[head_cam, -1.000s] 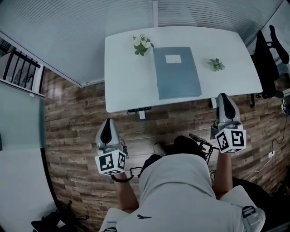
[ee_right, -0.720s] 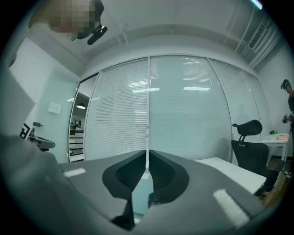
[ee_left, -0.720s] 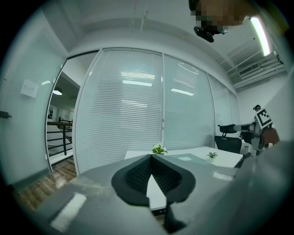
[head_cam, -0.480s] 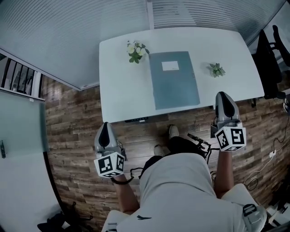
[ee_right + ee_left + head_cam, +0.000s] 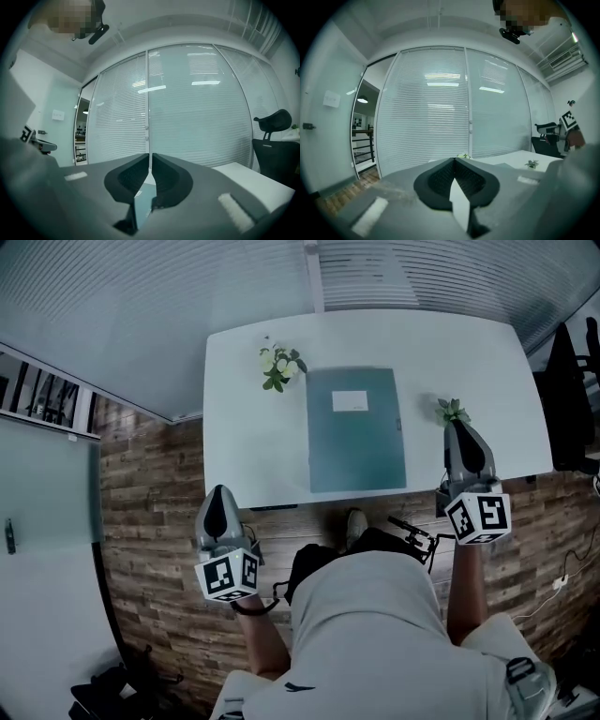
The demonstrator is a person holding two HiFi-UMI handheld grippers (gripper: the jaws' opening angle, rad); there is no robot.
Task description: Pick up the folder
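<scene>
Lying flat, the folder [image 5: 356,432] rests on the white table [image 5: 246,442].

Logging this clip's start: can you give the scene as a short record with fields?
surface: white table
folder: grey-blue, flat mid-table, white label, untouched
other items: flowers left of folder; small plant right of it
left tool: shut, empty, short of the table
right tool: shut, empty, over the table's near edge by the plant
</scene>
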